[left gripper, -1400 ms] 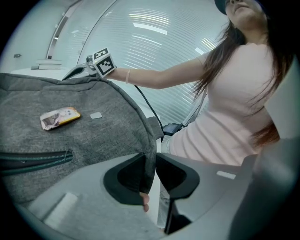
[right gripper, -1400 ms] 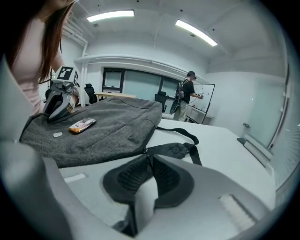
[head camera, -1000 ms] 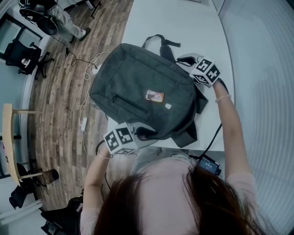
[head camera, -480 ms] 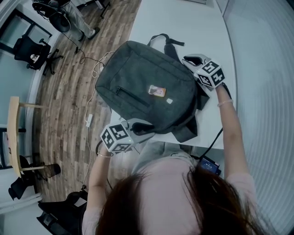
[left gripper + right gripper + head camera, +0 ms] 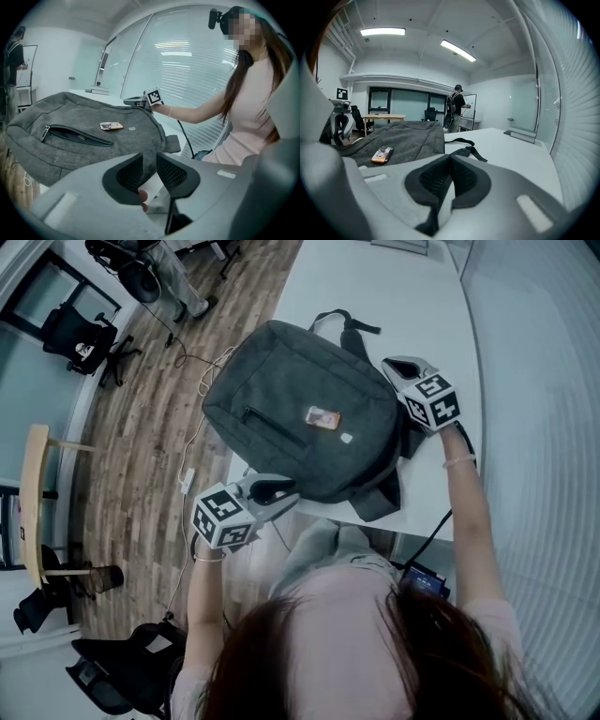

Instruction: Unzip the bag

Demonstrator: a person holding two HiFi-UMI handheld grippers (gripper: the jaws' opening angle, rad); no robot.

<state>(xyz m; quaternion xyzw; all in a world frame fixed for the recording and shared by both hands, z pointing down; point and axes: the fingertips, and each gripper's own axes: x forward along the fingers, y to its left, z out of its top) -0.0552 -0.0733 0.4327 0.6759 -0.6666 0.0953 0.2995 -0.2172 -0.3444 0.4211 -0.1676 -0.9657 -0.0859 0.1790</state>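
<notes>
Lying flat, bag (image 5: 300,418) diagonal, handle (image 5: 339,317) pointing away

The bag (image 5: 300,423) is seen to be of matt, grey, coarse-woven cloth, with a small glossy tag (image 5: 323,417) sewn on. The table (image 5: 375,287) is shown smooth and white; at nine o'clock, the floor (image 5: 131,437) is laid in wood-grain planks.
</notes>
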